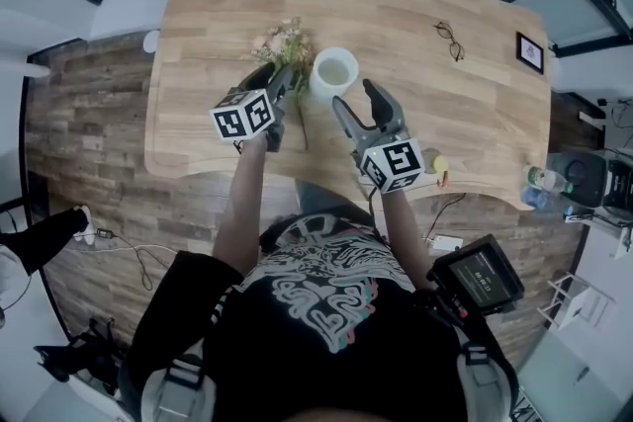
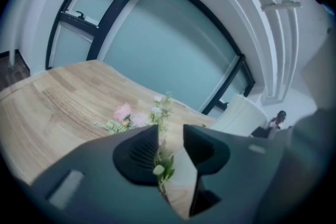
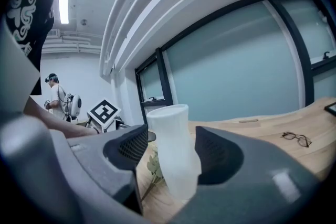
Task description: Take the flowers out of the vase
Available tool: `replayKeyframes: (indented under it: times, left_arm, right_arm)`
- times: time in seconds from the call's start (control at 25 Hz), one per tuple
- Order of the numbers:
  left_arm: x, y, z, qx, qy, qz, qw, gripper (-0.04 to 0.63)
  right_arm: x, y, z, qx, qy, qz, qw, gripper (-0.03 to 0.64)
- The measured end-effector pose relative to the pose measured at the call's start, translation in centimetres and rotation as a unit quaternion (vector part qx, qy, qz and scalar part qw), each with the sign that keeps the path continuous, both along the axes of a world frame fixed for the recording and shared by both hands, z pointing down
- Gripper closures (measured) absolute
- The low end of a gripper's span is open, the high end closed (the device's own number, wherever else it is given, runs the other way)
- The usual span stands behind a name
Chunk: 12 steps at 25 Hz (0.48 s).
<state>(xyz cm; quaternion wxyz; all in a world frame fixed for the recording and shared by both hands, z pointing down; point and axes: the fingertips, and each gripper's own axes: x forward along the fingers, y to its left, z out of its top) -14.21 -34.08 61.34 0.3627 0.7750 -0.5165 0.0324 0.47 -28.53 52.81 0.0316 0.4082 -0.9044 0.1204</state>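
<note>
At the bottom of the head view is the person's black patterned shirt, and both bare forearms reach up from it toward the wooden table. The left forearm runs almost straight up the frame. The right forearm slants slightly leftward, and a device with a small screen hangs beside that elbow at lower right. The left gripper sits left of centre and points at the flowers. The flowers lie on the tabletop outside the vase, just to its left. In the left gripper view its jaws stand partly apart, tilted downward over the wood. A green sprig shows in the gap by the left jaw, but the pads are not closed on it. The pink and white blooms lie further up the frame. The right gripper is held close below the white vase, which stands upright with its mouth toward the camera. In the right gripper view its jaws are wide apart with the vase between them. Wood and leaves show between the vase and the left jaw, so it is not clamped. A pair of glasses lies well apart toward the upper right.
</note>
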Motion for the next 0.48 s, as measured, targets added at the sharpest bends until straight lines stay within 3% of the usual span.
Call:
replayKeyframes:
  times: [0.12,0.32,0.36,0.48]
  left_arm:
    - [0.0,1.6,-2.0,0.031,-0.031,0.011,0.9990,0.594]
    - [1.5,4.7,-5.8,0.081,-0.064,0.051,0.9933,0.606]
    - [1.8,5.2,-6.6,0.094,-0.076,0.057,0.9910,0.606]
    - [2.3,6.8,-9.0,0.135,-0.113,0.062,0.9824,0.606]
  right_arm:
    - [0.2,1.1,-0.5,0.011,0.024,0.014,1.000,0.340]
    - [0.2,3.3,-2.2,0.025,0.031,0.024,0.999,0.345]
    - [0.3,3.7,-2.7,0.032,0.036,0.028,0.998,0.374]
    - [0.3,4.8,-3.5,0.059,0.069,0.034,0.995,0.542]
